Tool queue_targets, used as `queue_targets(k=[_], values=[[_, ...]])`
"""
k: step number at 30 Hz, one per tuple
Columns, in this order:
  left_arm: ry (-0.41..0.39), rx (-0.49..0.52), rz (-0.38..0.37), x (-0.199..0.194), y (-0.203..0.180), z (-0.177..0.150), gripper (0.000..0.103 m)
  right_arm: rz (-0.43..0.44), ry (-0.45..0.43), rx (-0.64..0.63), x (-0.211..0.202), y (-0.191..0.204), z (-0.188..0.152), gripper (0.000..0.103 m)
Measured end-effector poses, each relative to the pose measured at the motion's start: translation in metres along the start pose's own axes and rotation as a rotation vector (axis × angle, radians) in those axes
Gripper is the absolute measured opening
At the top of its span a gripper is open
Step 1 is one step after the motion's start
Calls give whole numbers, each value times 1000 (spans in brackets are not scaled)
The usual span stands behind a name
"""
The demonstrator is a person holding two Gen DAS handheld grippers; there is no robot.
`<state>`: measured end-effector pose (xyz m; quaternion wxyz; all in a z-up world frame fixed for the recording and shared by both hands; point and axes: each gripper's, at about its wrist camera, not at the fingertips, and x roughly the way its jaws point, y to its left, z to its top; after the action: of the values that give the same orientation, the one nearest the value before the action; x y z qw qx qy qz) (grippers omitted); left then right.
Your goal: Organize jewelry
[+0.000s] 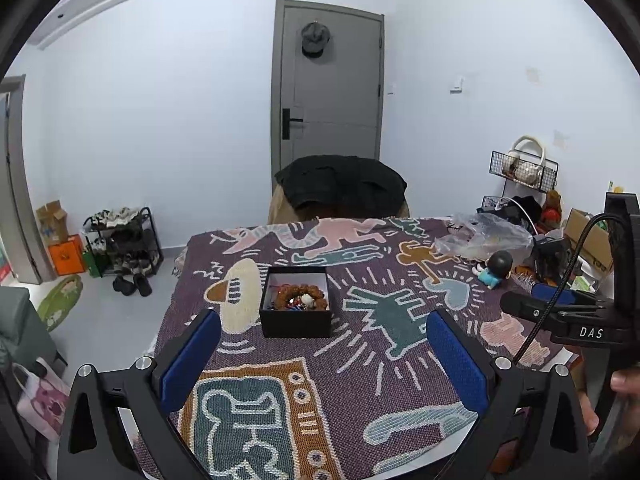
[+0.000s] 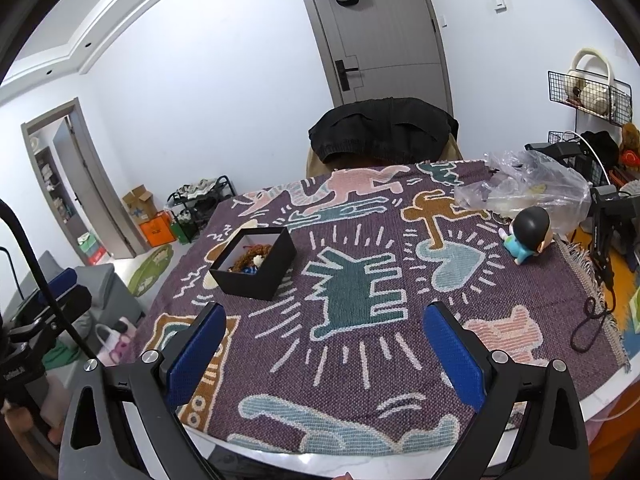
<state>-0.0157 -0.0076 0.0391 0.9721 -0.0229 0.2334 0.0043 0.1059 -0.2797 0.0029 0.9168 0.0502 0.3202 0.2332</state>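
White-walled room, woven throw over the surface, one open jewelry box on it.

Purple knit blanket (image 1: 360, 380) with cartoon figures in pink, teal, ochre and pale blue covers the surface. Left of centre sits a square black box (image 1: 295, 322) with no lid and a white lining; inside lies a ring of brown beads (image 1: 301, 294) with a small white piece and a few red and blue bits beside it. At the far right are a crumpled clear plastic bag (image 2: 532, 184) and a round-headed toy figure (image 2: 526, 236) in blue. Both tools hover near the close edge, level, pointing across the blanket: left tool (image 1: 324, 364) and right tool (image 2: 322, 354) each have their blue-padded fingers spread wide, holding nothing, well apart from the box.
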Motion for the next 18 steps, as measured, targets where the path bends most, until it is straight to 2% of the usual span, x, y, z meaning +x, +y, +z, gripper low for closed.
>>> queue_targets(k=[18], values=[[-6,-13,4,2,4,1,103,-1,-3,10,2,-5,0,99]])
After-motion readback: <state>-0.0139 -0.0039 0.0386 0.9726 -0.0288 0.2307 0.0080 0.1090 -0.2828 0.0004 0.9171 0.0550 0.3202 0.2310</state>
